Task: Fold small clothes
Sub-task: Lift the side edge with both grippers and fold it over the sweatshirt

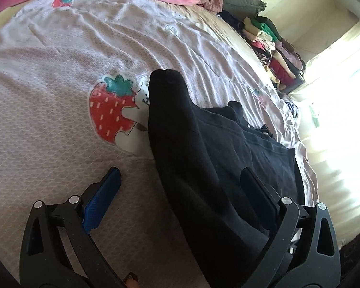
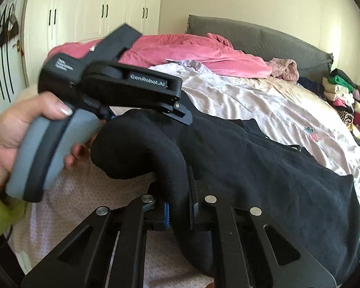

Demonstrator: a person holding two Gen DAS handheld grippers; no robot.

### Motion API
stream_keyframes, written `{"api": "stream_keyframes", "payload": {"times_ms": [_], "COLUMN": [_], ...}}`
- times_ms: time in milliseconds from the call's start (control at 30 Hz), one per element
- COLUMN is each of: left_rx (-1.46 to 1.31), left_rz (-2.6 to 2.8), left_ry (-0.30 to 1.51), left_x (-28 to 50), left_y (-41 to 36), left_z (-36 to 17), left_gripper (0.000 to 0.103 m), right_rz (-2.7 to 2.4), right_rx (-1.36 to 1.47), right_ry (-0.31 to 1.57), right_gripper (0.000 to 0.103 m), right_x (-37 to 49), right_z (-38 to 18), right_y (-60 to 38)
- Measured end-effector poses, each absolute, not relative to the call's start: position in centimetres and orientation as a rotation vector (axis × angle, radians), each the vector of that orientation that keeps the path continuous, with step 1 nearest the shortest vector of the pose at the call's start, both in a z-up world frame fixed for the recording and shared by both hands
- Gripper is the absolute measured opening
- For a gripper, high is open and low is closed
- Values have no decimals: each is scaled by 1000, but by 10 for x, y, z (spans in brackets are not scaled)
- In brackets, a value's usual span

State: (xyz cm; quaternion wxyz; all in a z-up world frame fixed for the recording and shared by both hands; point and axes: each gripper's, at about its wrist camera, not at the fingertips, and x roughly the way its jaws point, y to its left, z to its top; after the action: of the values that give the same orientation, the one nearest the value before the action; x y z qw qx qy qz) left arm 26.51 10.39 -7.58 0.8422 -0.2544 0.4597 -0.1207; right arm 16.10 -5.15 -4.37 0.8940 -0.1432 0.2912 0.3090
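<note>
Right wrist view: right gripper (image 2: 178, 210) clamps black knit sock (image 2: 144, 148); left gripper (image 1: 182, 187), jaws apart, straddles sock's long axis.

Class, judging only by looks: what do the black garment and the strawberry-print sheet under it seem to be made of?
Black garment: likely soft matte knit, perhaps cotton jersey; it drapes and rolls thickly where the right hand-held gripper pinches it. Strawberry-print sheet: thin woven fabric, seemingly cotton, with a fine textured pattern, shallow wrinkles and a flat printed motif.

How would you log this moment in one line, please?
left gripper: open over black garment | right gripper: shut on it | on strawberry blanket
</note>
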Motion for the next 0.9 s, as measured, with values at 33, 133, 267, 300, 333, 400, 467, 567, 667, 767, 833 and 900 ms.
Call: {"api": "stream_keyframes", "payload": {"times_ms": [33,133,267,300,333,400,467,567,667,767,833,900], "left_rx": [-535,-534,-542,-524,-510,-494,-479,-459,-434,-431,-421,-410], "left_rz": [-258,-271,-292,-280,-275,-269,-260,-249,-244,-251,-255,-260], "left_ry": [966,955,951,951,948,933,917,895,871,860,853,847], "left_x": [267,269,268,267,267,263,260,256,253,251,250,249], "left_y": [101,96,88,84,82,77,74,68,58,50,44,36], "left_z": [-75,-74,-74,-73,-72,-67,-60,-49,-35,-24,-17,-10], "left_gripper": [93,93,49,40,36,25,19,17,15,14,14,14], "right_rz": [642,642,635,633,630,626,622,613,600,581,571,558], "right_rx": [-296,-297,-307,-306,-302,-300,-292,-277,-257,-226,-201,-169], "right_ry": [602,601,587,583,579,574,566,552,541,532,527,522], "right_gripper": [9,9,9,9,9,9,9,9,9,9,8,8], "right_x": [161,159,154,153,151,150,148,144,141,141,141,141], "right_z": [-44,-45,-45,-45,-45,-44,-42,-38,-32,-26,-22,-19], "right_y": [-51,-52,-51,-52,-52,-54,-57,-63,-71,-80,-87,-97]}}
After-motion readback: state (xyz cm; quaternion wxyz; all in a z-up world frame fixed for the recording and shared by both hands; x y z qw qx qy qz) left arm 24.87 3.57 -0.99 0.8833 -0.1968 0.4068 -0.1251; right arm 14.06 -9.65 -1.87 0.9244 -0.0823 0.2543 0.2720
